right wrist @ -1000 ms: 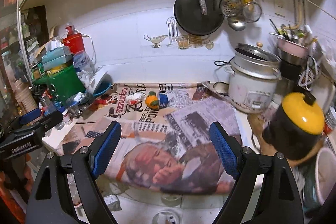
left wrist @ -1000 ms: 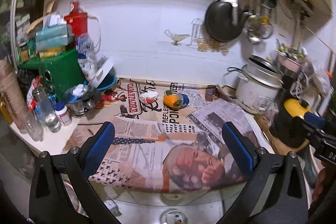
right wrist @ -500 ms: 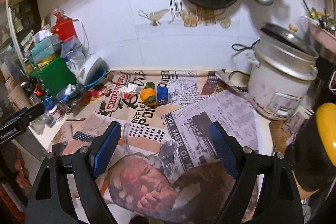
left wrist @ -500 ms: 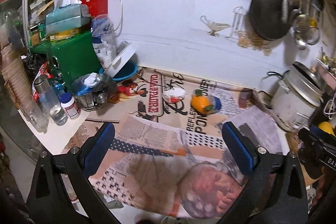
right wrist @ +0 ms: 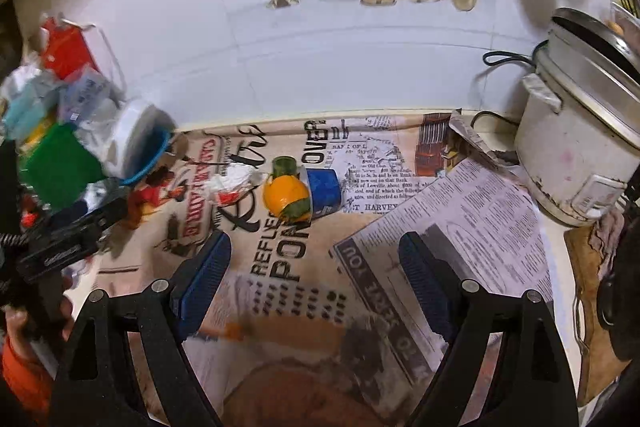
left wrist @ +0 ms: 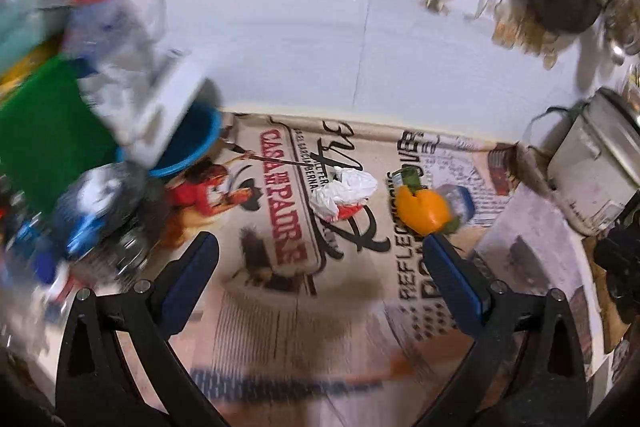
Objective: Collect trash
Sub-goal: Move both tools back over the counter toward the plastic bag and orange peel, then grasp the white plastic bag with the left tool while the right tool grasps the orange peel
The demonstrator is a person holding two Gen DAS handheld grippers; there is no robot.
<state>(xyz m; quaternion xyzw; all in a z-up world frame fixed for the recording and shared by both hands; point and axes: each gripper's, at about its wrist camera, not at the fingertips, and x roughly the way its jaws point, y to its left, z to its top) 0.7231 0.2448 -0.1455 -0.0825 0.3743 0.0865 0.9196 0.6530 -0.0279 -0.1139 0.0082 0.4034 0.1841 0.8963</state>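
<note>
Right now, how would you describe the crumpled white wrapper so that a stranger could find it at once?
Start at the newspaper sheets covering the counter below the white wall. Near the wall lies an orange and blue bottle; the crumpled wrapper lies just left of it. It alone is wrinkled white with a red patch.

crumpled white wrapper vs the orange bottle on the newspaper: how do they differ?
The crumpled white wrapper is white with red patches; the orange bottle is orange with a green cap end. The wrapper is a shapeless wad, while the bottle is a rounded, solid shape lying on its side. The wrapper lies apart, while the bottle rests against a blue tub. Both lie on the newspaper ahead of the open grippers, untouched.
</note>
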